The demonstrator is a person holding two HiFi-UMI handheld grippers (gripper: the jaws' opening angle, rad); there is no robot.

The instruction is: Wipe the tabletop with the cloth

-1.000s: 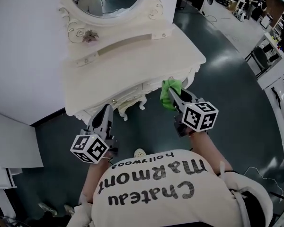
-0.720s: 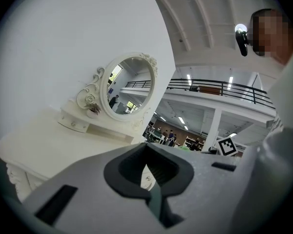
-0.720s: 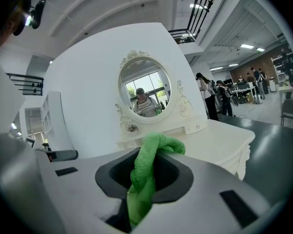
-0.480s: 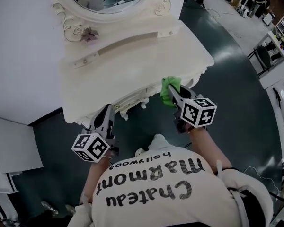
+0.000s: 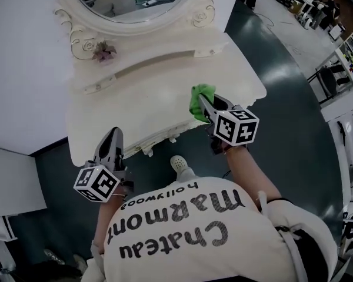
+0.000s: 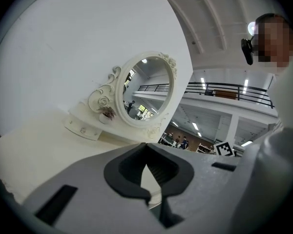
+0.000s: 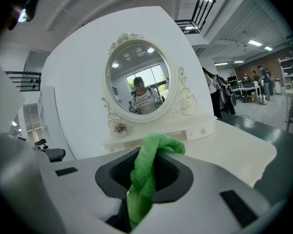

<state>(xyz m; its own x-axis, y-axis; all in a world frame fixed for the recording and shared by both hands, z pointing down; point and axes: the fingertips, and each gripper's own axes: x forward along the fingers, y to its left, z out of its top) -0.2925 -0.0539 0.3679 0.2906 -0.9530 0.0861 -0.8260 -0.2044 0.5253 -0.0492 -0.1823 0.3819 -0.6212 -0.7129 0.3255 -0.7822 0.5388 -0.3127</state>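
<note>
The right gripper pinches a nubby green cloth over the cream dressing table's scalloped front edge. Its smooth top spreads leftward. The left gripper, jaws together, hangs off that edge.

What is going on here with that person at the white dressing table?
A person is at a white dressing table with a two-jaw gripper in each hand. The right gripper clamps a green cloth over its front right part, apparently to wipe it. The left gripper, shut and empty, hangs by the front left edge.
</note>
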